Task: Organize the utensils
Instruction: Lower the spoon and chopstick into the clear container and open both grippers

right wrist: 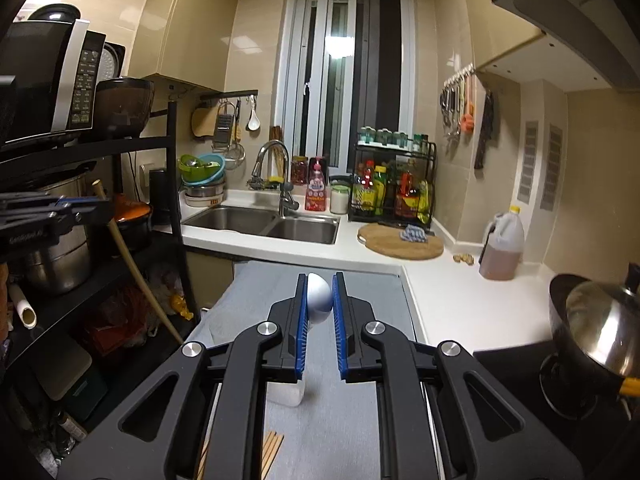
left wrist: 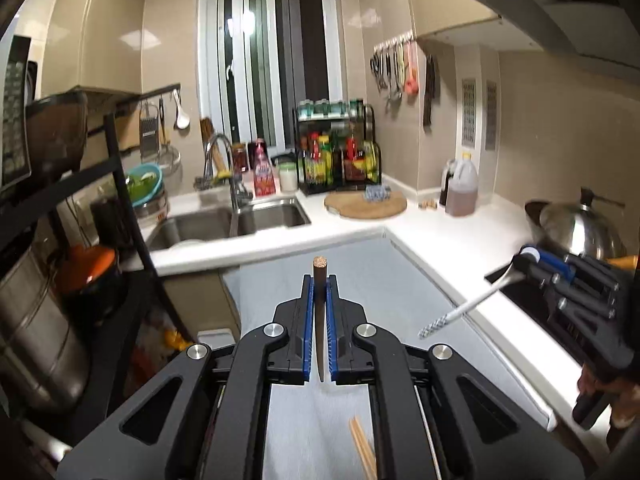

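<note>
In the left wrist view my left gripper (left wrist: pixel 320 280) is shut on a brown wooden chopstick (left wrist: pixel 319 304), which runs straight along the blue pads with its blunt end poking out in front. At the right my right gripper (left wrist: pixel 524 259) holds a white spoon (left wrist: pixel 468 306) by its bowl, handle slanting down-left. In the right wrist view my right gripper (right wrist: pixel 320 282) is shut on the spoon's bowl (right wrist: pixel 319 298). At the left edge the left gripper (right wrist: pixel 94 202) carries the long chopstick (right wrist: pixel 136 272). Several loose chopsticks (right wrist: pixel 272 450) lie on the grey mat (right wrist: pixel 360 420) below, also seen as the chopsticks (left wrist: pixel 362 450).
A white container (right wrist: pixel 286 394) stands on the mat under the right gripper. Behind are a double sink (right wrist: pixel 264 222), a round cutting board (right wrist: pixel 400 242), an oil jug (right wrist: pixel 502 246) and a condiment rack (right wrist: pixel 394 184). A lidded wok (right wrist: pixel 596 328) sits right; a black shelf rack (right wrist: pixel 172 208) stands left.
</note>
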